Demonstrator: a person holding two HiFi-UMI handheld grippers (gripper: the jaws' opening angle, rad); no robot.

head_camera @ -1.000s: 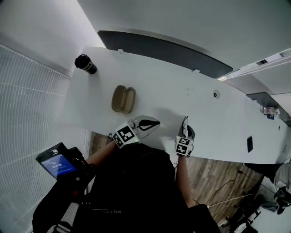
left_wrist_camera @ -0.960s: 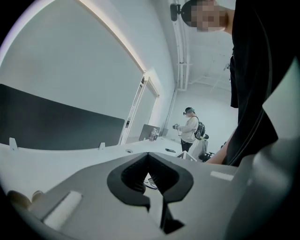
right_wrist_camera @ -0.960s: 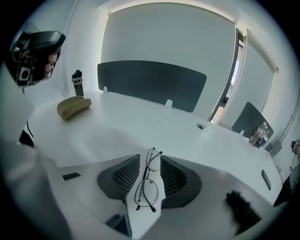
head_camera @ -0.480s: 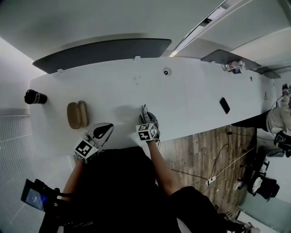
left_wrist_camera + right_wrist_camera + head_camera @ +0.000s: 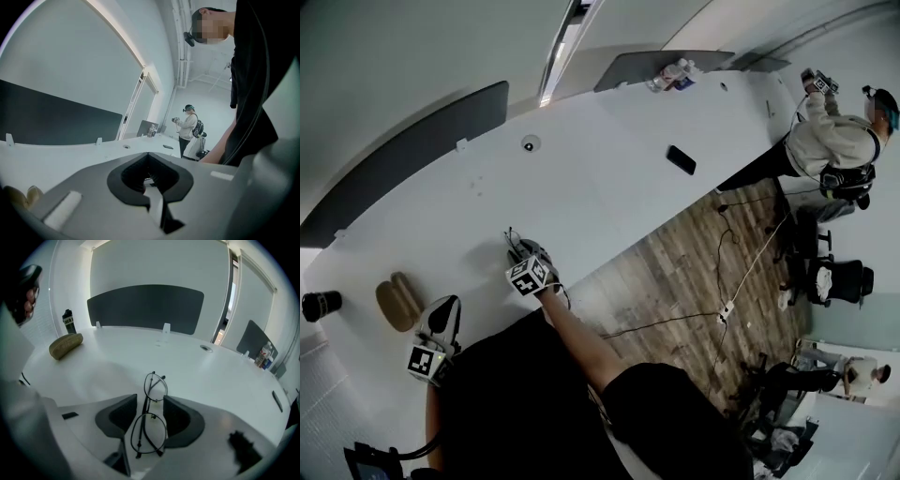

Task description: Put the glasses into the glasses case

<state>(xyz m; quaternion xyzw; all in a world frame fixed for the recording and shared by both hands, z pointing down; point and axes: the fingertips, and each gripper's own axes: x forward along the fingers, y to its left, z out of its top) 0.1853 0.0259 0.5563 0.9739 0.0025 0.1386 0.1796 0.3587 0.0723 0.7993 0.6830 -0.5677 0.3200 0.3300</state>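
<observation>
Thin wire-framed glasses (image 5: 150, 420) lie folded on the white table (image 5: 197, 376), with their bridge between the jaws of my right gripper (image 5: 151, 401). Those jaws stand wide apart, with a gap on each side of the frame. In the head view the right gripper (image 5: 518, 248) points at the glasses (image 5: 512, 240) near the table's front edge. The tan glasses case (image 5: 397, 302) lies closed to the left, and it also shows in the right gripper view (image 5: 65, 345). My left gripper (image 5: 445, 306) hovers near the case, shut and empty (image 5: 148, 154).
A black bottle (image 5: 319, 305) stands left of the case. A black phone (image 5: 680, 159), a round cable grommet (image 5: 528, 143) and some small bottles (image 5: 672, 73) sit further along the table. A dark divider panel (image 5: 403, 141) lines the far edge. Another person (image 5: 834, 141) stands at the table's far end.
The head view has swung to the right, so the table and case have slid to the left of the picture. My right gripper has sunk lower over the glasses. The left gripper has hardly moved.
</observation>
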